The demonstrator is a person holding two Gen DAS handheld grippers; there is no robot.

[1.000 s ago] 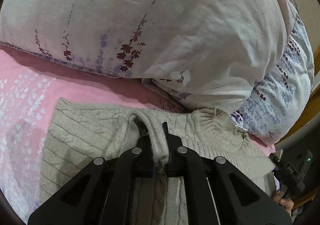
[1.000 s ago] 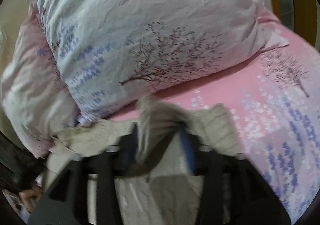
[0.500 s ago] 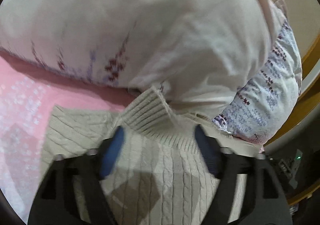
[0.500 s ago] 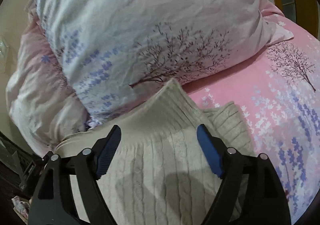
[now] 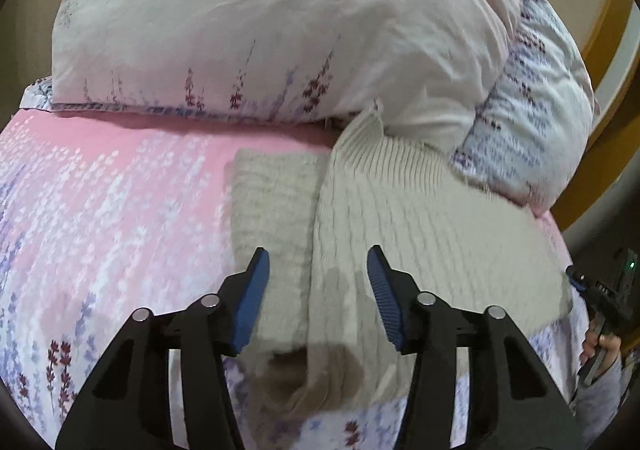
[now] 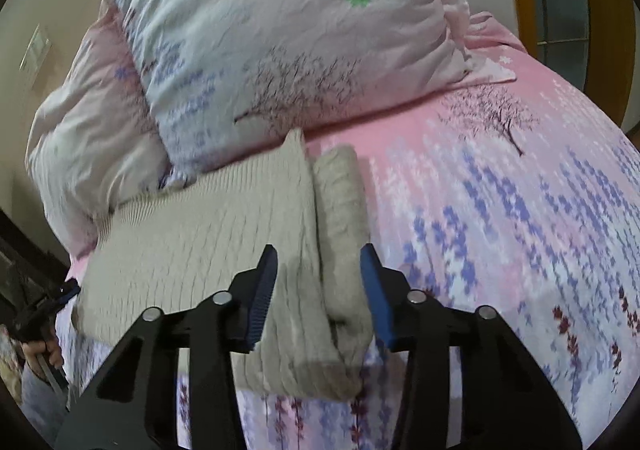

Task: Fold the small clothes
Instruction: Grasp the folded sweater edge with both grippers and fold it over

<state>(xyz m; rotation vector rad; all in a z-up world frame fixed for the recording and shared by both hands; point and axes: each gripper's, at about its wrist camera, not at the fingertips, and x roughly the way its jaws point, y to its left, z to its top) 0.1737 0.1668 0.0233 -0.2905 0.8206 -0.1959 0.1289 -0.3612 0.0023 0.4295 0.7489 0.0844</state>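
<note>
A beige cable-knit sweater [image 5: 420,234] lies folded on the pink flowered bedsheet [image 5: 112,202], its ribbed hem touching the pillows. A folded sleeve [image 5: 272,218] lies along its left side. My left gripper [image 5: 318,290] is open and empty, raised above the sweater's near edge. In the right wrist view the same sweater [image 6: 208,234] lies with the sleeve roll [image 6: 344,218] on its right. My right gripper [image 6: 320,290] is open and empty above that near edge.
Two large flowered pillows [image 5: 260,30] are stacked behind the sweater and also show in the right wrist view [image 6: 288,42]. A wooden bed frame [image 5: 600,98] runs along the far right. The bedsheet [image 6: 520,210] stretches to the right of the sweater.
Both grippers have let go of the sweater, opened, and pulled back and up. The lifted part now lies folded flat over the rest.
</note>
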